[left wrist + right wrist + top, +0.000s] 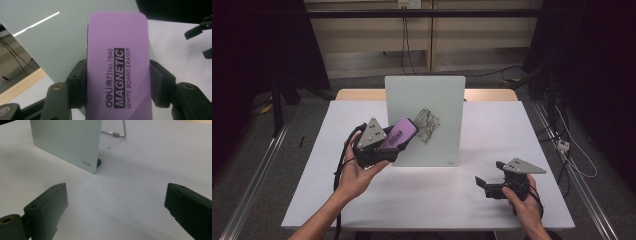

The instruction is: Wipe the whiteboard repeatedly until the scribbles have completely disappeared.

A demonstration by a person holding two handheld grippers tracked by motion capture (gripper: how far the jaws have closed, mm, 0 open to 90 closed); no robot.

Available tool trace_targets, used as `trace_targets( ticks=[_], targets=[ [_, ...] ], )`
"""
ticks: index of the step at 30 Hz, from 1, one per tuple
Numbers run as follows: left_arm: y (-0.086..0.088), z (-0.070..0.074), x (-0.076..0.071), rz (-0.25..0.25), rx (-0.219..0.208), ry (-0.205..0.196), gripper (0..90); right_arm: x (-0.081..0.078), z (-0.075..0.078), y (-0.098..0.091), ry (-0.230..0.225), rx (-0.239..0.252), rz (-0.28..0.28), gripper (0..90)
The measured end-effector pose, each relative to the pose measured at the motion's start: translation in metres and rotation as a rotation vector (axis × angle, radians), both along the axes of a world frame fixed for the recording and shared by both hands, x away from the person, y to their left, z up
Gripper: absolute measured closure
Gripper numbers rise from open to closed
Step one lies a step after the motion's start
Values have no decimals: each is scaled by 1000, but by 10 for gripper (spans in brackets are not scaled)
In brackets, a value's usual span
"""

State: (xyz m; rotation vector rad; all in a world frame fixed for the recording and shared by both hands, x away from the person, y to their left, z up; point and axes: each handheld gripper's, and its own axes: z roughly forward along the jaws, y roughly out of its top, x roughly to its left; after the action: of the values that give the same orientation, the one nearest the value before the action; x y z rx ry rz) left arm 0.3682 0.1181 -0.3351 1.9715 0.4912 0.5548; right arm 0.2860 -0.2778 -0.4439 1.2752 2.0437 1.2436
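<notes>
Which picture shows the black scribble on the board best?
The high view: the scribble sits on the whiteboard, just beside the purple eraser. The gripper views catch bare board, no scribble.

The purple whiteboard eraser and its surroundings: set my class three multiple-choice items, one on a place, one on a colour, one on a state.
1. Where is the black scribble?
A. on the upright whiteboard
B. on the white table
C. on the eraser

2. What colour is the magnetic whiteboard eraser?
A. green
B. purple
C. orange

3. How do the right gripper jaws stand?
A. shut on the eraser
B. shut on the board
C. open, with nothing between them

Answers:
1 A, the high view shows the scribble on the board's face, beside the eraser.
2 B, the left gripper view shows its purple face between the jaws of the left gripper.
3 C, the right gripper view shows bare table between wide jaws.
</notes>
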Motion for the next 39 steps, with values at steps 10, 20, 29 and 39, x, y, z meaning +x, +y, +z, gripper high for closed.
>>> trace_targets(
  ticks=[10,20,29,39],
  targets=[
    [-6,11,8,13,8,-32,413,0,0,0,0,0,0,46],
    [-18,18,16,6,26,-67,413,0,0,0,3,2,1,46],
    [-28,28,24,16,29,-113,413,0,0,0,3,2,2,46],
    [-33,25,32,21,40,-121,413,0,0,0,4,2,2,45]
  ],
)
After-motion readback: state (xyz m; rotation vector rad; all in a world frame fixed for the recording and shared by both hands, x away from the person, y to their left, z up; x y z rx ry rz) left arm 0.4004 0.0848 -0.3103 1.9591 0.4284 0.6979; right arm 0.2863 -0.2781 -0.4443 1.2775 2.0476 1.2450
